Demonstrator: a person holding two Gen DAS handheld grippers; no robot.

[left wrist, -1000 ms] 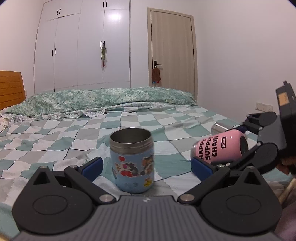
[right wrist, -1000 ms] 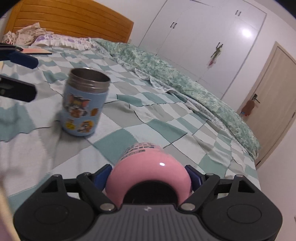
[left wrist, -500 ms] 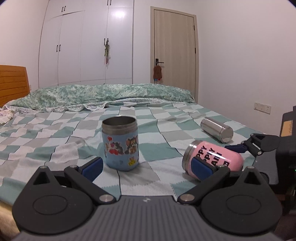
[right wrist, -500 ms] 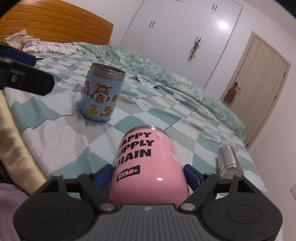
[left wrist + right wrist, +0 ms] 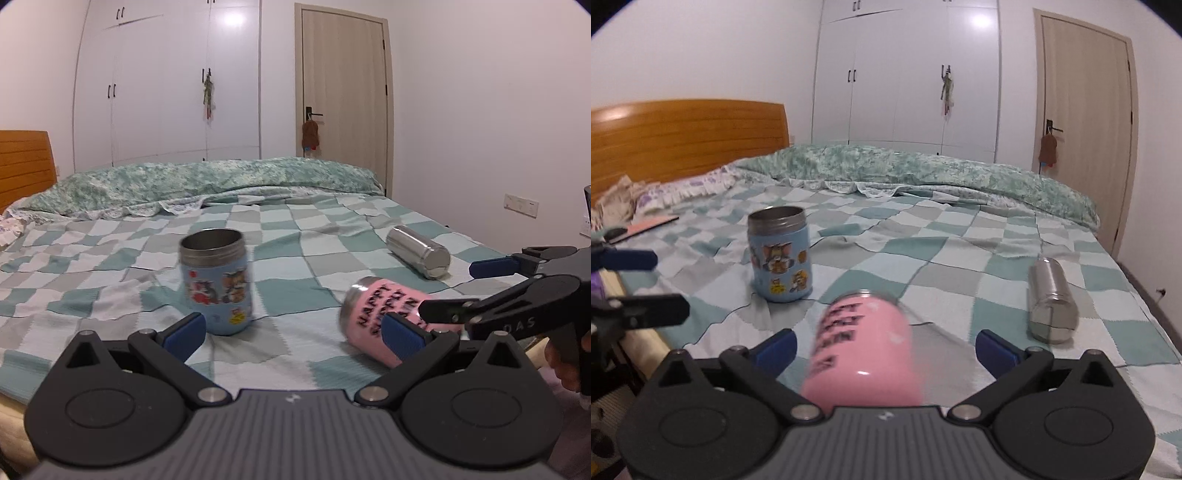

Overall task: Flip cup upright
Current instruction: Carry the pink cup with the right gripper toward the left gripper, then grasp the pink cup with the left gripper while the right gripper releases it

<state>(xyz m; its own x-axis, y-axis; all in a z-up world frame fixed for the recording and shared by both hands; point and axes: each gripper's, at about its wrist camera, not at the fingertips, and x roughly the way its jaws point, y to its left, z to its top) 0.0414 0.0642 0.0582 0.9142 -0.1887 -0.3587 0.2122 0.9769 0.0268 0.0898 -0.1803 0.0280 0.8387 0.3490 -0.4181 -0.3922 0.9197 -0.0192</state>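
Pink cup (image 5: pixel 862 350) lies sideways, lower centre; my right gripper (image 5: pixel 884 347) gapes around it; next, I clamp and tip upright.

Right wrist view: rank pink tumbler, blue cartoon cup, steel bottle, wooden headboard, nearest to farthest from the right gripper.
1. Pink tumbler, on its side between the open fingers of the right gripper.
2. Steel bottle, lying to the right.
3. Blue cartoon cup, upright, left; close to the bottle's rank.
4. Wooden headboard, far left.
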